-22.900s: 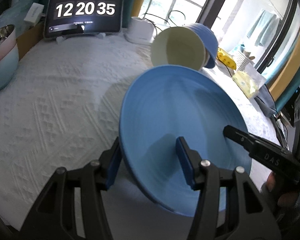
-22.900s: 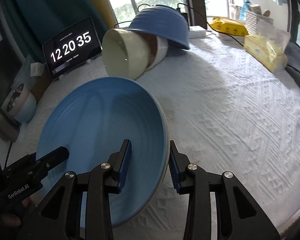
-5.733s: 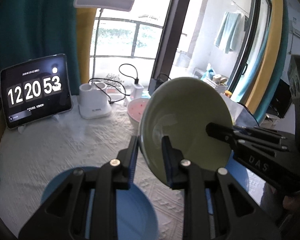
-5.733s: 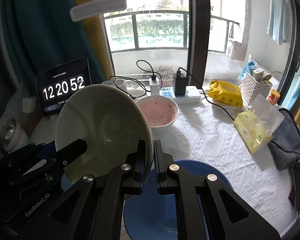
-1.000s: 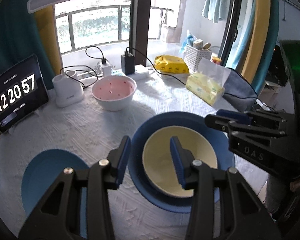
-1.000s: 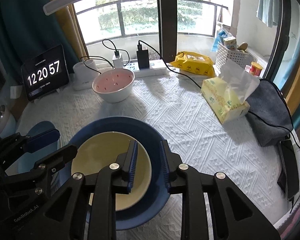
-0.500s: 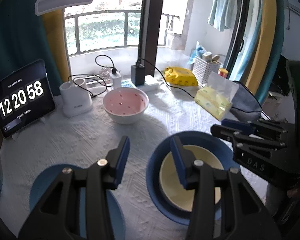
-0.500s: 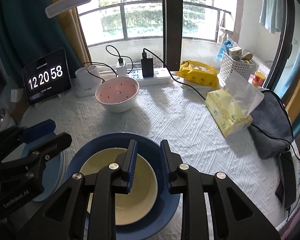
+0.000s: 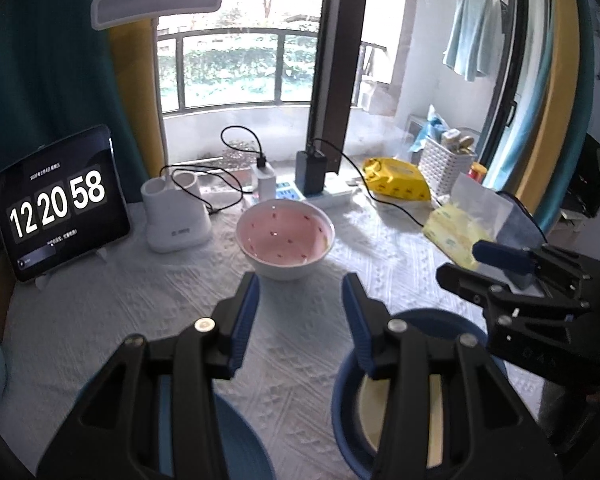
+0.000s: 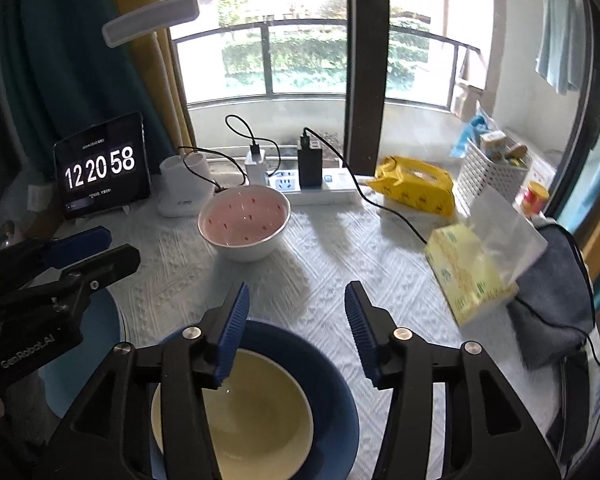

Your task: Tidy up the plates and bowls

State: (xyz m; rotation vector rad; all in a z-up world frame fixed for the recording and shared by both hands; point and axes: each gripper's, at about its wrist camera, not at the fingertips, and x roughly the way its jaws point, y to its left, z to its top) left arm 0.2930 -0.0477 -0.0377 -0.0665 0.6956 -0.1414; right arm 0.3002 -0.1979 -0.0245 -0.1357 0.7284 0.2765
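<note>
Bowls were the matter in hand, and both tongs stood released and empty above the table. The right gripper (image 10: 296, 320) had its jaws spread wide, carrying nothing, and hung just over the far rim of the dark blue bowl (image 10: 336, 384), in which the cream bowl (image 10: 256, 416) sat nested upright. The left gripper (image 9: 300, 312) was likewise spread and empty, poised over the white tablecloth (image 9: 140, 300) to the left of that blue bowl, with the light blue plate (image 9: 236, 440) lying flat beneath its frame. From either pair of tongs the pink bowl (image 10: 244, 224) lay straight ahead, on the far side of the blue bowl and well apart from it, upright, mouth up, nothing inside that could be made out. It was round, so no long axis governed the approach; only the rim offered a hold. In the left wrist view the pink bowl sat nearly centred between the open fingers, while in the right wrist view it lay ahead and somewhat left of the gap. By that reckoning the left gripper seemed the better lined up, though which was truly nearer could not be told. Beyond the pink bowl stood the white lamp base (image 9: 176, 216), the power strip (image 10: 320, 188), and the clock tablet (image 9: 60, 200).
</note>
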